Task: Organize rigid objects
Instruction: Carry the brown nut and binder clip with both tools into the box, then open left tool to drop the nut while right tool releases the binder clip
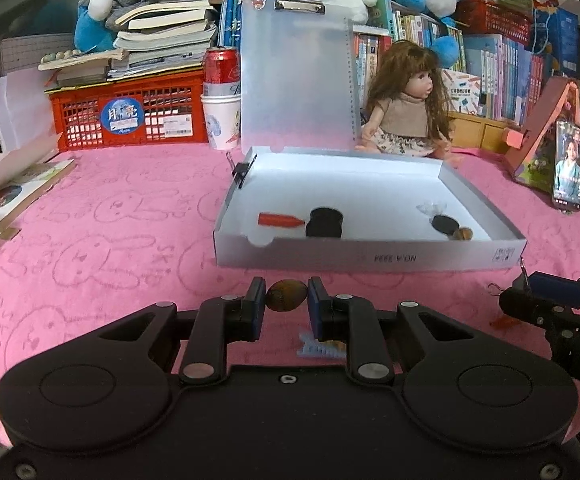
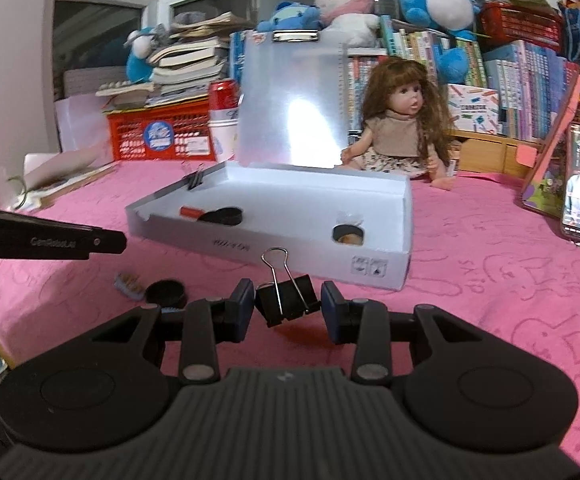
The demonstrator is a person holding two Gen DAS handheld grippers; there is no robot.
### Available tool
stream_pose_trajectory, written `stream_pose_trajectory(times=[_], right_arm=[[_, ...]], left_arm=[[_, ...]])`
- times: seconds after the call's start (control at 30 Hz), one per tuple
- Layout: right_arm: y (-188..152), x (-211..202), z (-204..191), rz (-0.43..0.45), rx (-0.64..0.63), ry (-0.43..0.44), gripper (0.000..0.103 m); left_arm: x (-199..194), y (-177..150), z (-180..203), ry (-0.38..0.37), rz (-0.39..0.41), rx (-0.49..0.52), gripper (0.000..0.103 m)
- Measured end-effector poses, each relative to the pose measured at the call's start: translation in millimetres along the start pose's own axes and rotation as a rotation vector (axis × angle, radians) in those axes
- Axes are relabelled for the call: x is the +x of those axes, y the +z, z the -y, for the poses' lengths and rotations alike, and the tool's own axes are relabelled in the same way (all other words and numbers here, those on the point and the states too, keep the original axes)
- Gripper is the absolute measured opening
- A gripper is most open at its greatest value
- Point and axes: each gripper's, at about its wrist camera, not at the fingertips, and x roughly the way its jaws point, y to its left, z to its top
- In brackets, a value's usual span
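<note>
Both grippers loaded in front of the open white plastic box [image 1: 369, 256] on the pink cloth [image 1: 110, 240].

The left gripper [image 1: 288, 300] pinches a small brown oval stone [image 1: 287, 295] between its blue pads; the right gripper [image 2: 288, 300] clamps a black binder clip [image 2: 286, 295], wire handles up; inside the box lie a red pen-like piece [image 1: 280, 221], a black round pot [image 1: 324, 222] and a black disc [image 1: 443, 224]; another black round lid [image 2: 166, 293] rests on the cloth.

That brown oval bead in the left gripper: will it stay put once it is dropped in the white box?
Probably not. The brown oval bead looks smooth and rounded, so it may roll across the flat floor of the white box. The left gripper pinches only its ends, so it might slip.
</note>
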Motion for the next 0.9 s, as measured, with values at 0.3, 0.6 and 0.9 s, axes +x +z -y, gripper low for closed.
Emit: stream_pose_trajectory(times=[0.3, 0.6, 0.9], right_arm=[[30, 20, 19, -0.020, 0.093, -0.055, 0.041], [75, 63, 52, -0.089, 0.216, -0.067, 0.041], [116, 129, 70, -0.191, 0.262, -0.096, 0.041]], left_arm=[[18, 37, 0, -0.053, -0.004, -0.032, 0.021], [57, 94, 7, -0.078, -0.007, -0.028, 0.021], [138, 132, 10, -0.052, -0.133, -0.071, 0.021]])
